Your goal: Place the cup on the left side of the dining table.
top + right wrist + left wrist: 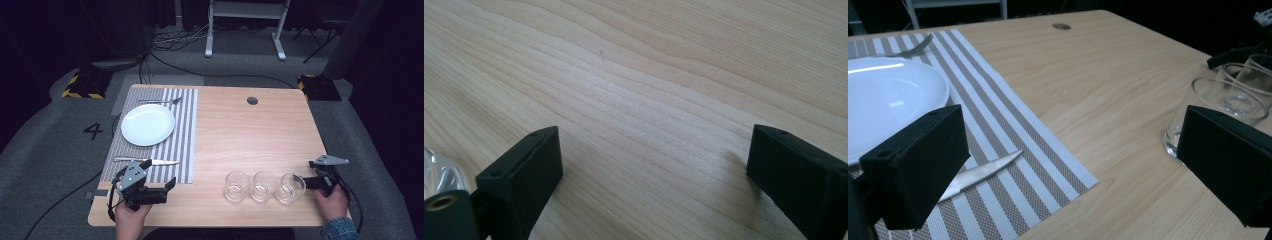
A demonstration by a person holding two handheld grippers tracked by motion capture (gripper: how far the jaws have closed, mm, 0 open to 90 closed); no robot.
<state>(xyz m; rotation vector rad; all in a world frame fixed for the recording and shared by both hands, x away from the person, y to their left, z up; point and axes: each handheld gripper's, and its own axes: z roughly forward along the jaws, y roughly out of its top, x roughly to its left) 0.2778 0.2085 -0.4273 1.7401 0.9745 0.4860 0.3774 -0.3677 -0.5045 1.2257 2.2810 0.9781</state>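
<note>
The knife (146,161) lies on the striped placemat (182,150) below the plate (148,124). The left gripper (161,175) hangs above it, jaws released and empty; the right gripper (651,175) is released too, just beside the glasses (263,186). I think the knife should stay parallel to the plate edge

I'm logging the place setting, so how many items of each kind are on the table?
Glasses: 3, in a row near the front edge: left, middle, right
Plate: 1
Fork: 1
Knife: 1
Striped placemat: 1
Total: 7
</note>
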